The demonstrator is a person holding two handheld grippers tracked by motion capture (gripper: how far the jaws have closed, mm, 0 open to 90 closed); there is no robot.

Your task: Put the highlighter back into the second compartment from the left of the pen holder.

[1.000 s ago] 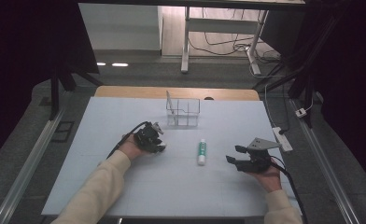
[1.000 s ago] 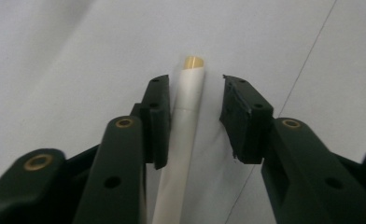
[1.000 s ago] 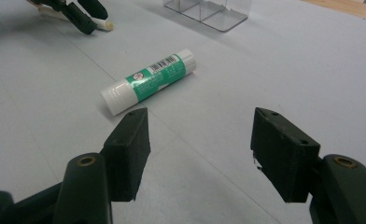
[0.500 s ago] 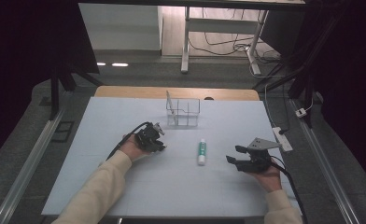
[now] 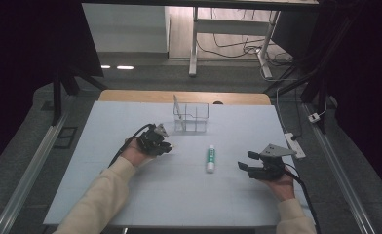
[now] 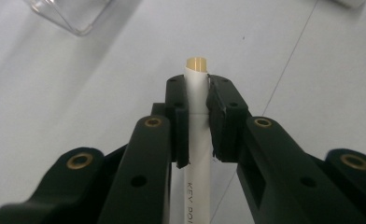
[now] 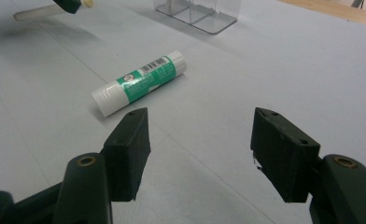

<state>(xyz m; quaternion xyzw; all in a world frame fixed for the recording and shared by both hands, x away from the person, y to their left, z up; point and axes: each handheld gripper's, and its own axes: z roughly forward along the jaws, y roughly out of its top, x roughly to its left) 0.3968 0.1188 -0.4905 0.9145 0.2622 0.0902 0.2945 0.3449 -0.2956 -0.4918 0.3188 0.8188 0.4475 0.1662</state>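
Pale blue table [image 5: 130,195], dim room

The high view is dim and a bit grainy. The sides of the room are almost black, and the pale table [image 5: 130,126] is the brightest part. Two small bright spots shine on the floor behind it. The left gripper view is lit evenly and looks soft, with the black jaws close up. In the right gripper view the glue stick [image 7: 139,82] looks sharp and casts a faint shadow.
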